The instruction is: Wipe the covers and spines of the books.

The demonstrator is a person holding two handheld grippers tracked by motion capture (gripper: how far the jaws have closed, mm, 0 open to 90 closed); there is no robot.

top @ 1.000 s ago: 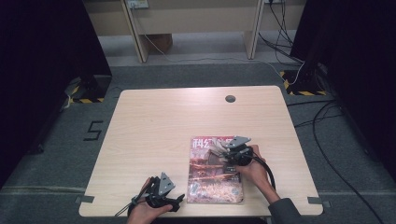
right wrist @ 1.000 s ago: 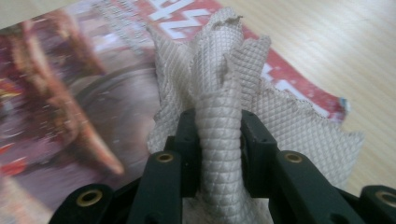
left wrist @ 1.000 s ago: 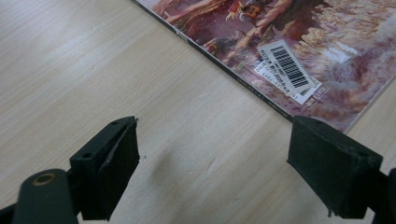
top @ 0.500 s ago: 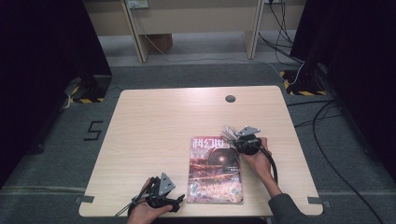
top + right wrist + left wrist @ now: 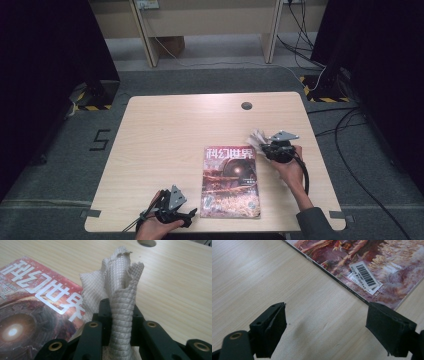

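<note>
**High view: cloth pinched beside the magazine**

High view, from left to right: the left gripper (image 5: 172, 212) is held at the near edge of the table (image 5: 165, 130), its jaws standing wide apart with nothing between them. Just to its right the magazine (image 5: 231, 182) is laid flat, its long axis running from the near edge toward the far side, with the title end farthest from the person. Large white Chinese characters are printed across its red top band, and a white barcode label (image 5: 364, 276) is seen in the left gripper view near the lower corner; its small print cannot be read. Right of the magazine's top corner, the right gripper (image 5: 265, 145) is clamped on a beige waffle-textured cloth (image 5: 121, 290), on which the jaws have just been closing. The cloth is bunched into an upright roll rising beyond the jaws, with a fold touching the magazine's edge.
</note>
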